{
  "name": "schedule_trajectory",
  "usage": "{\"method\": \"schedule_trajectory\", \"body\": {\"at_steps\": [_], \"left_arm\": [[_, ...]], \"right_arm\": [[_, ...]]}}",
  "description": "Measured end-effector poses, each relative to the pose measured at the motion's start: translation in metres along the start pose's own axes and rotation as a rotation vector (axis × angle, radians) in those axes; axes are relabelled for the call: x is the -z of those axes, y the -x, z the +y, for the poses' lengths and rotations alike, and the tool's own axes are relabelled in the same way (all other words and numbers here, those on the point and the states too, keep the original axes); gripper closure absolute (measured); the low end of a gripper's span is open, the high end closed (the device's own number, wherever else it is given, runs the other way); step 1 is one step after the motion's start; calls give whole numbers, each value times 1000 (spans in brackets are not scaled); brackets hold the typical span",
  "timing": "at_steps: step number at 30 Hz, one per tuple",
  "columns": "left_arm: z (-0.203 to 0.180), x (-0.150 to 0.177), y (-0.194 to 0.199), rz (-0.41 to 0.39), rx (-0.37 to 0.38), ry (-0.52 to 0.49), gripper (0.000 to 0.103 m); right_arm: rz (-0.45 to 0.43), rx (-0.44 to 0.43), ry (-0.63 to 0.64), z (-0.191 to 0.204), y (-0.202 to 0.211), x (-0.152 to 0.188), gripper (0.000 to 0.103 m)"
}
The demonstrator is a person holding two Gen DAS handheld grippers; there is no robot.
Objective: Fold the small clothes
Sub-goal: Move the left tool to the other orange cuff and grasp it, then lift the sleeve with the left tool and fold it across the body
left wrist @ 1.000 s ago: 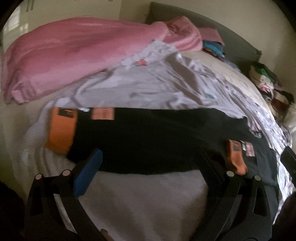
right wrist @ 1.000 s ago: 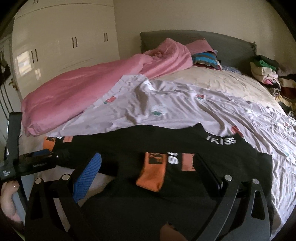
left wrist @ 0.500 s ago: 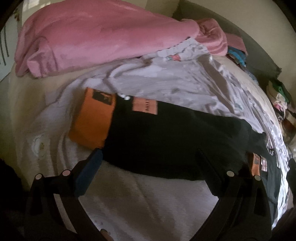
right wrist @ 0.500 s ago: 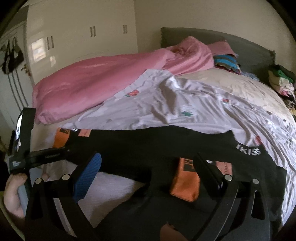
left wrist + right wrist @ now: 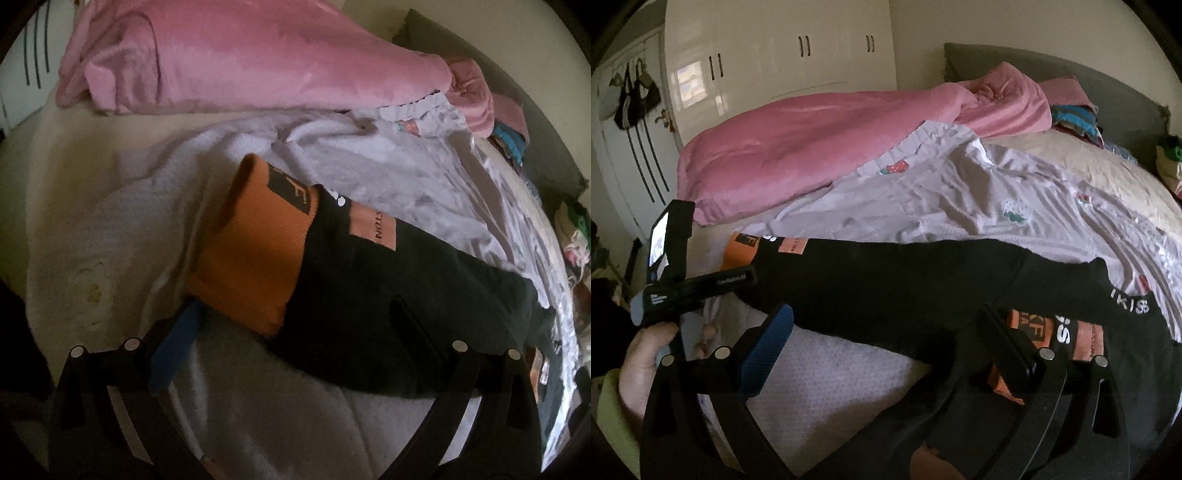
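Observation:
A black garment with orange cuffs lies spread on the bed. In the left wrist view its sleeve (image 5: 388, 295) runs across the frame, with the orange cuff (image 5: 255, 254) close in front. My left gripper (image 5: 295, 325) is open, its jaws straddling the cuff end of the sleeve. In the right wrist view the same sleeve (image 5: 905, 280) stretches left to the far cuff (image 5: 742, 251), where the left gripper (image 5: 701, 284) sits. My right gripper (image 5: 886, 325) is open over the garment body, its right finger beside the second orange cuff (image 5: 1041, 332).
A pink duvet (image 5: 812, 140) is heaped along the far side of the bed. A pale printed sheet (image 5: 960, 195) lies under the garment. Piles of clothes (image 5: 1075, 122) sit near the grey headboard. White wardrobes (image 5: 775, 48) stand behind.
My left gripper has moved left along the sleeve and closer to the orange cuff. The sleeve now lies stretched straighter. My right gripper has shifted left, and the second cuff now sits by its right finger.

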State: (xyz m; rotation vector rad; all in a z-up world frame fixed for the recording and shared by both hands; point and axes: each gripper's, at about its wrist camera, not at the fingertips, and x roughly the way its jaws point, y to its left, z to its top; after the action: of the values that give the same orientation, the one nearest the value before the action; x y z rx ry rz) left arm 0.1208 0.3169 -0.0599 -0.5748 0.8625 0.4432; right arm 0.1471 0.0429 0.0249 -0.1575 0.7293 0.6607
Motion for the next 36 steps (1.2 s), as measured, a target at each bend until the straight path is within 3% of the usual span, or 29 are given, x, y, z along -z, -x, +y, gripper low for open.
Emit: {"method": "schedule_trajectory", "body": {"at_steps": [2, 4, 7, 9, 18, 25, 36], "left_arm": [[0, -3, 1, -24, 3, 5, 14], [0, -6, 1, -44, -12, 4, 43], [-1, -9, 1, -65, -26, 0, 78], [0, -10, 3, -77, 2, 7, 93], [-18, -10, 45, -181, 151, -29, 100], [-55, -2, 90, -227, 279, -106, 100], [-120, 10, 131, -259, 341, -218, 100]], "right_arm": [[1, 2, -20, -5, 0, 2, 4], [4, 6, -39, -10, 0, 4, 4], [9, 17, -70, -16, 1, 7, 4], [0, 18, -88, -20, 7, 10, 4], [-50, 62, -148, -44, 38, 21, 4], [-87, 96, -228, -81, 72, 38, 4], [-164, 138, -378, -143, 122, 63, 4]]}}
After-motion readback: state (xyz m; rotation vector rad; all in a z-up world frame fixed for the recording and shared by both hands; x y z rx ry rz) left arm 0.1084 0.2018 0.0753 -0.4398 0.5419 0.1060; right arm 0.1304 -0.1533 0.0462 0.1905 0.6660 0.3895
